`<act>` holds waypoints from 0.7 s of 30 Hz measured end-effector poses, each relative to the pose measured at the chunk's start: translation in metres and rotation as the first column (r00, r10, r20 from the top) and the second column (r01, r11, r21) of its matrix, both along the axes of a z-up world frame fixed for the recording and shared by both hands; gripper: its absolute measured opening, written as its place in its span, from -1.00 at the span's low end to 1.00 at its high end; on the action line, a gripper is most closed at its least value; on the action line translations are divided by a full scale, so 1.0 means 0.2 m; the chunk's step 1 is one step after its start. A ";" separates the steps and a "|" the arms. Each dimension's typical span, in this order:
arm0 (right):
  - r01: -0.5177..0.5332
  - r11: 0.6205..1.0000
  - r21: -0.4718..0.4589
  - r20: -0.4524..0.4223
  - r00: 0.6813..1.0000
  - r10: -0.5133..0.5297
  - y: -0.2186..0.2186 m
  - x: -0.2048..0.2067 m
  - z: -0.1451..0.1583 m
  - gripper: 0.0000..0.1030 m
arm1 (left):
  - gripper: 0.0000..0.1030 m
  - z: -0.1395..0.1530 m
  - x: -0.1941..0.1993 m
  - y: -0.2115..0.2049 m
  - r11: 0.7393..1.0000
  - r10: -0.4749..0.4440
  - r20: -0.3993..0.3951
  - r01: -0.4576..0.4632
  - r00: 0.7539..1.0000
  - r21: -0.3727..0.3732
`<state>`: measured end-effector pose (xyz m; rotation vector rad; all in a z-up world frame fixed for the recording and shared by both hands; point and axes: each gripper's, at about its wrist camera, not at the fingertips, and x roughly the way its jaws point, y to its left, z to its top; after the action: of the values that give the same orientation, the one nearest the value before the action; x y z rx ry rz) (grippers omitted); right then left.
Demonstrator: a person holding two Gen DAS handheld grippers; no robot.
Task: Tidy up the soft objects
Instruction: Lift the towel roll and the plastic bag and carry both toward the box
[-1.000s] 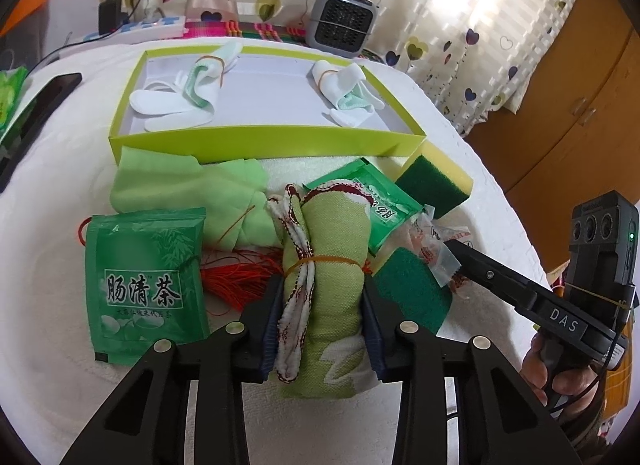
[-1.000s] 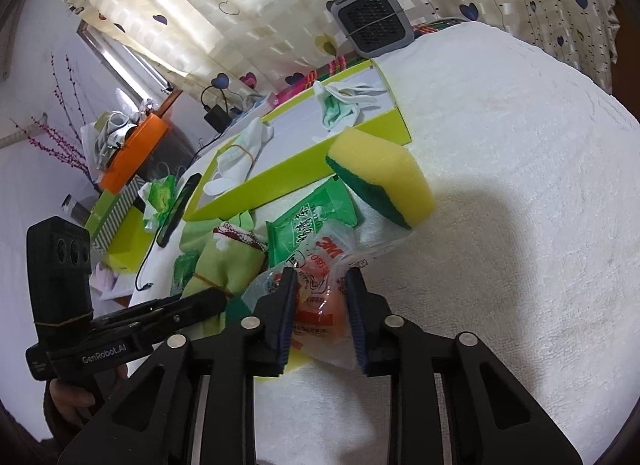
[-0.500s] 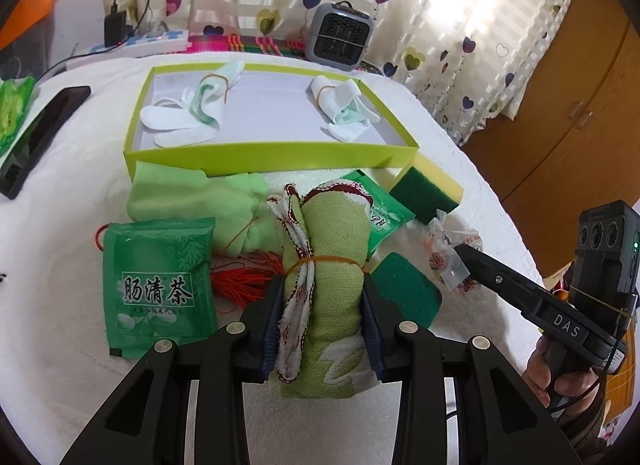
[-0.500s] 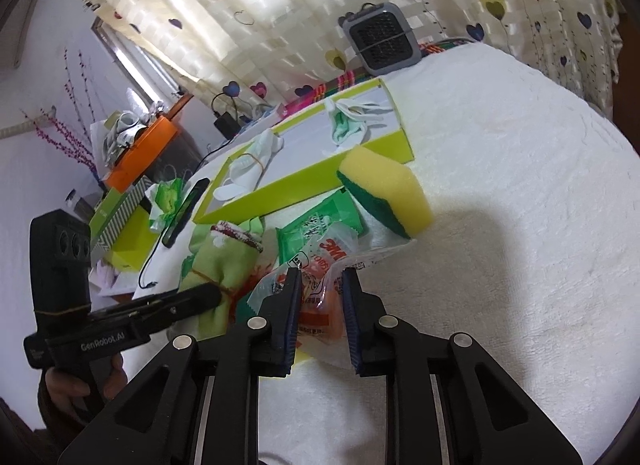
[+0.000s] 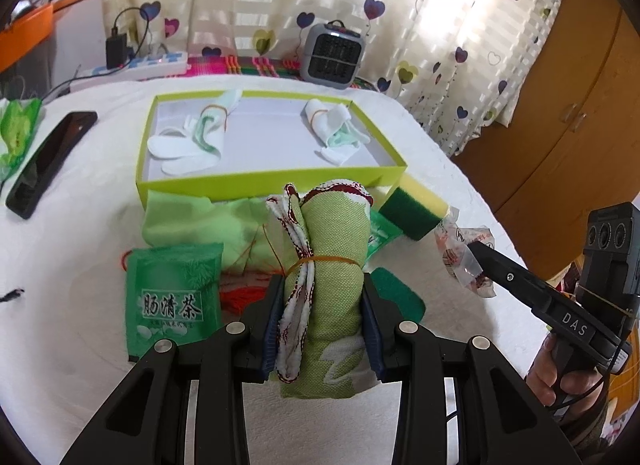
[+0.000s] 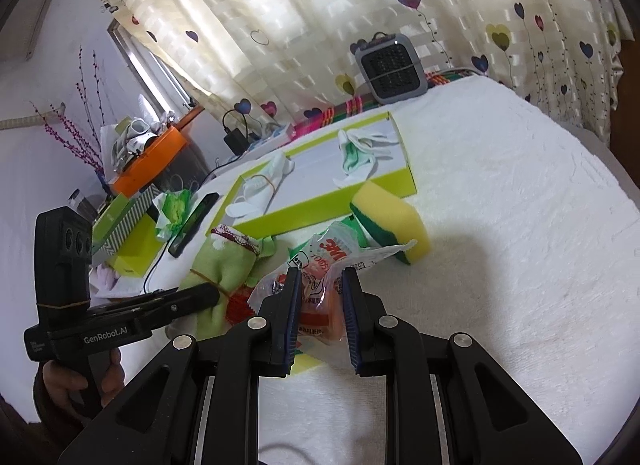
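The left gripper (image 5: 320, 321) is clamping a rolled green cloth bundle (image 5: 326, 265), its pads pressing both sides just below the rubber band, with the roll lifted above the white bedcover (image 5: 72, 265). The right gripper (image 6: 319, 309) is pinching a clear 3M packet (image 6: 328, 265) of orange pieces, the film crumpling between its closed jaws.

Beyond both loads the lime-green tray (image 5: 272, 181) is lying farther off, already holding two banded white cloth rolls, one at the far left (image 5: 200, 133) and one at the far right (image 5: 332, 133), with bare floor between them. To do this step well, the bundle is probably best carried over the near wall high enough to clear it, then lowered into that middle gap before the jaws are opening. The packet is slippery and slack, so a steady squeeze matters. A yellow sponge (image 5: 416, 209) and a green tea sachet (image 5: 172, 301) are waiting near the tray.
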<state>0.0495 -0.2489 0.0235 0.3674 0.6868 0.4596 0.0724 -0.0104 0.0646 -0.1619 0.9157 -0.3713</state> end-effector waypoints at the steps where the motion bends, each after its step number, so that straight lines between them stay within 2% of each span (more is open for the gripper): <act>1: 0.001 1.000 -0.002 0.007 1.000 -0.001 0.00 0.00 0.01 -0.59 | -0.34 0.01 0.00 0.00 1.000 0.000 0.006 0.000 1.000 -0.001; 9: -0.004 1.000 -0.026 0.060 0.998 0.005 0.02 0.01 0.10 -0.59 | -0.34 0.11 0.02 0.02 1.000 0.010 0.055 -0.009 0.998 -0.007; 21: -0.017 0.999 -0.045 0.093 0.995 0.022 0.04 0.07 0.17 -0.59 | -0.34 0.17 0.09 0.03 1.000 0.010 0.070 -0.009 0.998 -0.013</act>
<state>0.0635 -0.2403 0.0568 0.2960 0.6086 0.4767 0.0899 -0.0043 0.0987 -0.1638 0.8436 -0.3720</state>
